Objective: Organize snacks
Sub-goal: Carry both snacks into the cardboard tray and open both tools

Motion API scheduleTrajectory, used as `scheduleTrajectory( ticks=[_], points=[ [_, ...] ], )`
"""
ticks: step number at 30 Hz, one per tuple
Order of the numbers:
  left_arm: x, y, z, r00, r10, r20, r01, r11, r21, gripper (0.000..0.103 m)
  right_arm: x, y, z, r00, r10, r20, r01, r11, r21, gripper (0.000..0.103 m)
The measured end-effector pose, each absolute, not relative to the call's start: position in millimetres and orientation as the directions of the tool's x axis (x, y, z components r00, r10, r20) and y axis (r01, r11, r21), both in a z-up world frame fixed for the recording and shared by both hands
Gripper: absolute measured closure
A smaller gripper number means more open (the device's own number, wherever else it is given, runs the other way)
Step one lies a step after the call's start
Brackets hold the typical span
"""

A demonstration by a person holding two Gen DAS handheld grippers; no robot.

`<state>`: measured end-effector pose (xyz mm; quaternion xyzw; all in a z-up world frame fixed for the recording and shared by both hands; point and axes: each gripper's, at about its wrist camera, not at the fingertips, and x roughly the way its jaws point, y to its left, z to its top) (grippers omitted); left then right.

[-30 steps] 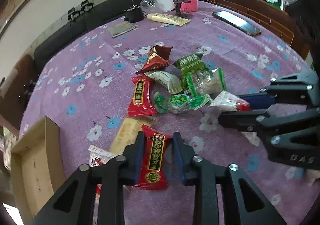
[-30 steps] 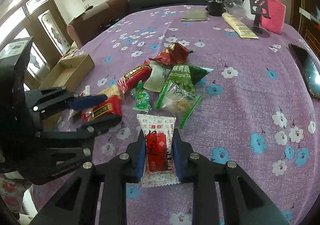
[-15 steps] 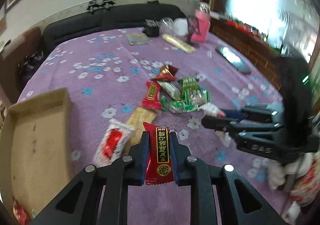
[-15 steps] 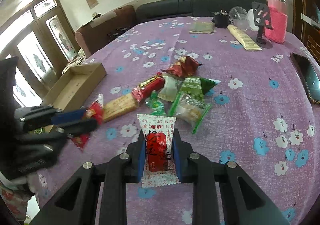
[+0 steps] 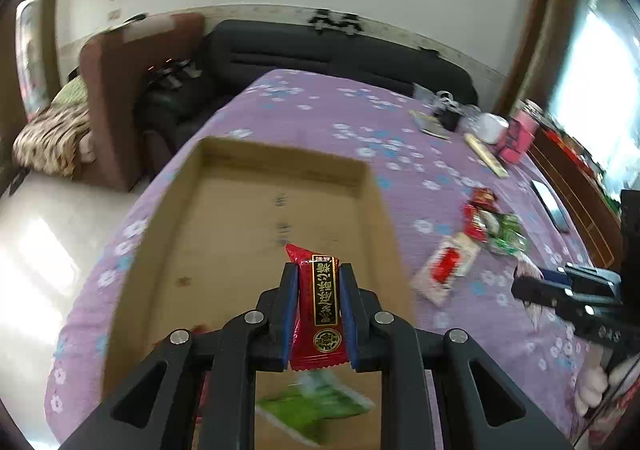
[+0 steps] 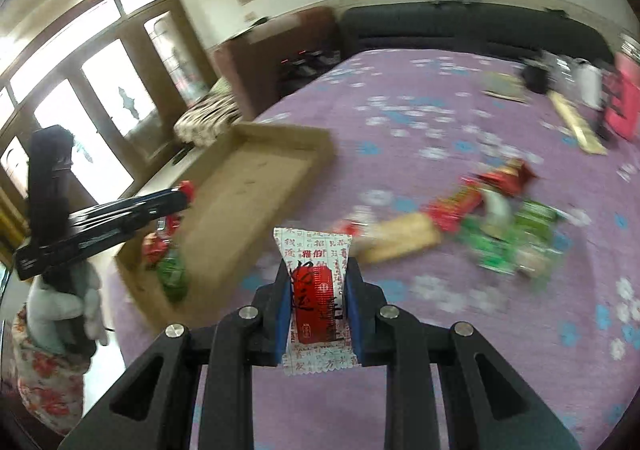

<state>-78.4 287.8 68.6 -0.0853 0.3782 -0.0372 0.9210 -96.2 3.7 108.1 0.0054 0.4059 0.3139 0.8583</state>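
Snacks lay in two places, told here from the cardboard box [image 5: 280, 186] on the purple flowered table [image 5: 304, 106]. A loose pile of snacks [image 6: 480, 218] sat on the cloth well to the right of the box. Inside the box, at its near end, lay a green packet [image 5: 316, 410].

The left gripper [image 5: 318, 306] hung over the box's open floor, its blue pads clamped on the long sides of a red packet [image 5: 320, 310] with gold lettering. The packet stood upright between the pads, its top end free above them. That position suited dropping it straight in.

The right gripper [image 6: 318, 310] was just right of the box, above bare cloth. Its pads pinched a white packet [image 6: 316, 298] with a red label, also upright. It seemed to be waiting its turn at the box.

Both views were blurred, so smaller print could not be read.
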Motion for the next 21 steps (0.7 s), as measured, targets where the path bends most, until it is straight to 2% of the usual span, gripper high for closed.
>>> scheduleTrajectory(
  ticks=[11,16,21],
  points=[
    [-79,333,47,0.712,-0.112,-0.693,-0.075,0.969,-0.234,0.082,-99,116,95,0.392,0.549,-0.738,-0.624,0.748,0.226,0.079],
    [-84,338,47,0.724,-0.054,-0.688,-0.113,0.974,-0.195,0.081,-93,147,80,0.377,0.520,-0.766,-0.632,0.750,0.198,0.079],
    [-93,343,52,0.738,0.008,-0.675,-0.168,0.971,-0.171,0.070,-89,164,67,0.377,0.488,-0.788,-0.631,0.757,0.167,0.078]
  ],
)
